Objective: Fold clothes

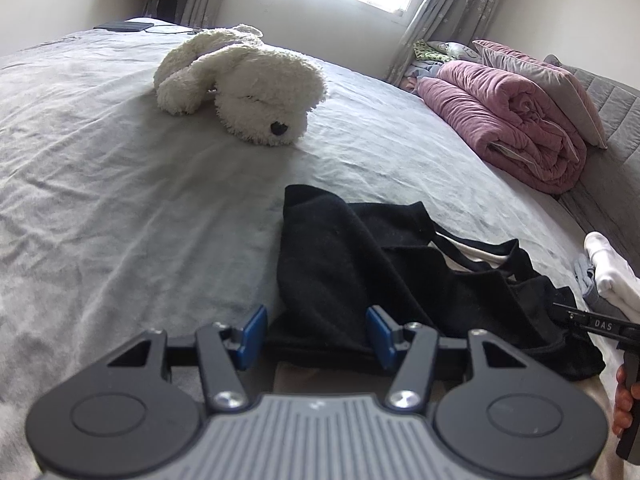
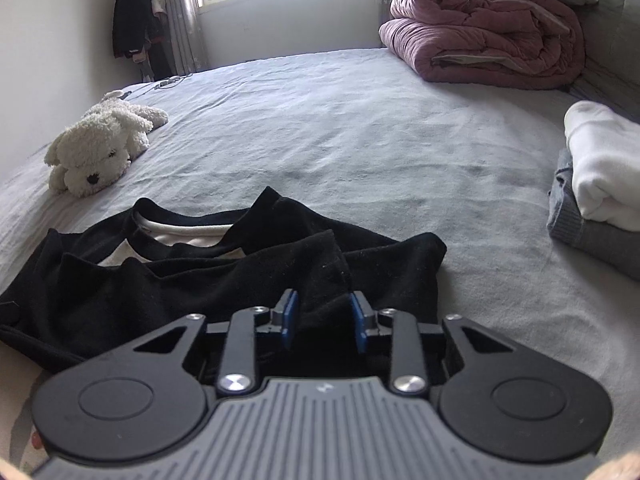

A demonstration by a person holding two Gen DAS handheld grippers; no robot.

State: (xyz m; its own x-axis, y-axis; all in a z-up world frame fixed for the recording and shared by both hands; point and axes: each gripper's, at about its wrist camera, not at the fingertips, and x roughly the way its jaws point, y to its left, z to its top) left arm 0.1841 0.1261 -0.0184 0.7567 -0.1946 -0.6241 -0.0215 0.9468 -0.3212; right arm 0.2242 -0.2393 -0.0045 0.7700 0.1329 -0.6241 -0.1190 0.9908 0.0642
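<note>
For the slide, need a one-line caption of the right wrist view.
Right gripper, fingers open, over a crumpled black shirt on the grey bed, plush dog behind.

White capital letters "DAS" stand on the black body of the right gripper (image 1: 600,326), seen just right of the black shirt (image 1: 360,280). No other text is readable.

Matt black knit garment (image 2: 224,276) on wrinkled grey cloth sheet (image 2: 360,128)

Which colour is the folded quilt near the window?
The quilt is dusty pink. It shows best in the right wrist view.
</note>
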